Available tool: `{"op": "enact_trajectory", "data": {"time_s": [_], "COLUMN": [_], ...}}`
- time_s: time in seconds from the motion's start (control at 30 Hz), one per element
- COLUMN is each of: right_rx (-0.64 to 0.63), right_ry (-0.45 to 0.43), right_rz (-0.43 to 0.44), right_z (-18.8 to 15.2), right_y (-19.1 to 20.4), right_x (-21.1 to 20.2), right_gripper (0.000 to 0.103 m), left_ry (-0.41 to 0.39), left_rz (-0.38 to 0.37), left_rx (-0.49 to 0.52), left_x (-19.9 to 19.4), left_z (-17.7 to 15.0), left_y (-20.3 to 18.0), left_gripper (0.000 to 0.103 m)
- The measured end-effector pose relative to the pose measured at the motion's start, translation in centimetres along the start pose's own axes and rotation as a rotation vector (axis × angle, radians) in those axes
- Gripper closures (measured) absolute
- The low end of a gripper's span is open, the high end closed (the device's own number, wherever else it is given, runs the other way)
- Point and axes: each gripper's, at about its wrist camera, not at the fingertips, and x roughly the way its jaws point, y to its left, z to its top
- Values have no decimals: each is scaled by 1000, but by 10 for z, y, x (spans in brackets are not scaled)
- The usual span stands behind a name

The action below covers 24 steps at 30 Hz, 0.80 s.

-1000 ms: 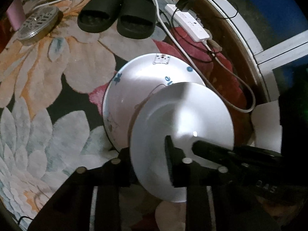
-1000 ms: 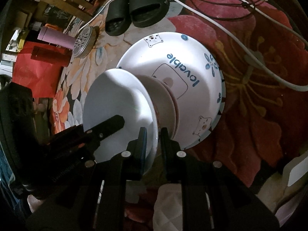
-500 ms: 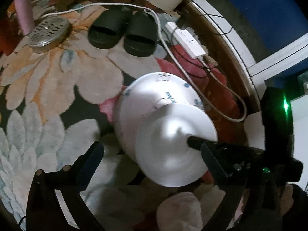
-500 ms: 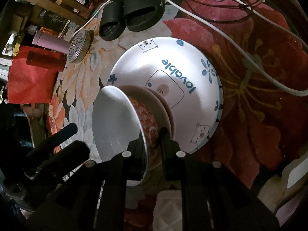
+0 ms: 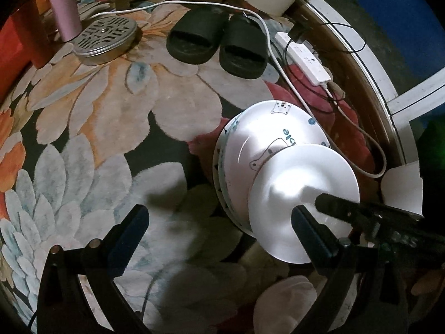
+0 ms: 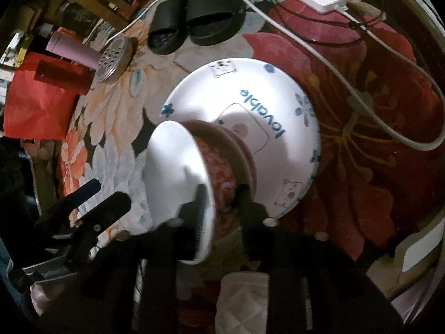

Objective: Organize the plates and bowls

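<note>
The left claw (image 5: 219, 228) is seen spread wide over the flowered carpet (image 5: 97, 128), its fingers well apart and nothing between them — it holds nothing and only its right finger lies near the bowl's rim. To its right, on the carpet, sits a stack of plates (image 5: 267, 150), the top one printed with bears and blue lettering. On that stack the small bowl (image 5: 303, 194) is carried, tilted on its side; in the right wrist view the bowl (image 6: 178, 178) shows a white inside and a red patterned outside, and a second reddish bowl (image 6: 239, 150) appears to be nested behind it against the plate (image 6: 250, 117).

The bowl is judged to be glazed ceramic: stiff, fairly light, slippery and easily chipped if knocked against the plates. The rim is the natural place to be gripped, one finger inside and one outside, and a firm pinch is called for since the glaze gives little friction.

Farther right, the right claw (image 6: 221, 208) is found doing just that — its fingers are set on either side of the bowl's wall near the rim. The picture is blurred there, so whether they are pressed tight or just slackened cannot be told for certain.
</note>
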Motion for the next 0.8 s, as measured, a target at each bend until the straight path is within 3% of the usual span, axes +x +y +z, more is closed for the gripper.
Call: {"op": "enact_trajectory", "data": {"time_s": [0.27, 0.43, 0.5, 0.8], "right_rx": [-39, -68, -95, -110], "right_ry": [-88, -122, -145, -142], "right_rz": [-34, -110, -166, -227], "right_z": [-1, -5, -9, -12], "right_y": [13, 14, 14, 12], "right_x": [-20, -26, -26, -18], "right_gripper": [32, 23, 10, 3], "left_ry": [-14, -15, -16, -26], "left_rz": [9, 19, 25, 40], "left_rx": [-5, -8, -14, -21], "left_x": [-4, -4, -4, -6], "left_z": [1, 1, 1, 0], "left_y": [3, 7, 9, 12], "left_gripper": [1, 1, 1, 1]}}
